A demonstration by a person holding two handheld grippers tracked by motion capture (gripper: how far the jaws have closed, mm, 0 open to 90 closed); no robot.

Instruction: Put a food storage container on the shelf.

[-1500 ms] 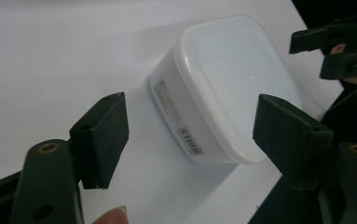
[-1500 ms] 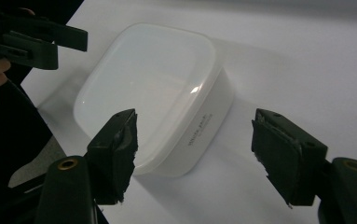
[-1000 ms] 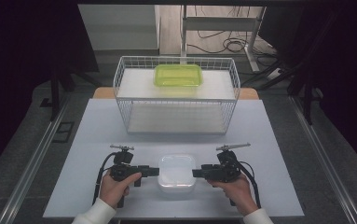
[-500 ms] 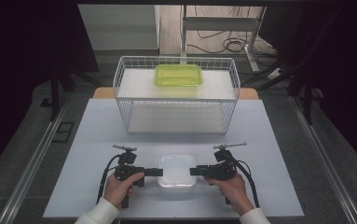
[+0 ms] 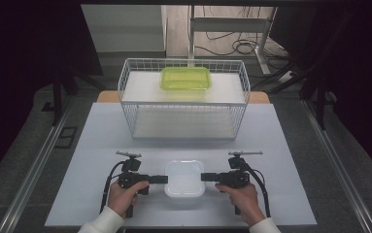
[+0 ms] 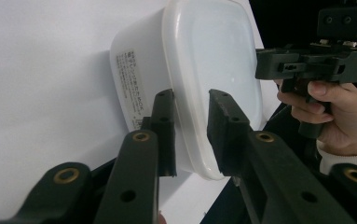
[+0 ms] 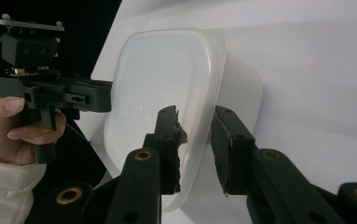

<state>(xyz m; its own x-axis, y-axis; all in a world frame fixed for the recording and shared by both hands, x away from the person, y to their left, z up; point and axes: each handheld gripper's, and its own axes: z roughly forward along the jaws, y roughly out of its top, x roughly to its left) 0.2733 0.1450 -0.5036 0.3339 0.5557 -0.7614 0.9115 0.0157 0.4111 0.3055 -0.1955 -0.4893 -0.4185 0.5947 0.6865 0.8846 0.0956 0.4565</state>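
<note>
Left gripper point(image 5: 160, 179) and right gripper point(image 5: 208, 177) are closing on opposite rims of the tub point(image 5: 184, 177); jaws narrowed, straddling rims, contact unclear.

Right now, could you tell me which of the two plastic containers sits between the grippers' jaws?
The white translucent container at the table's near edge, with a gripper at each side rim. The yellow-green container lies far off, on top of the wire basket.
</note>
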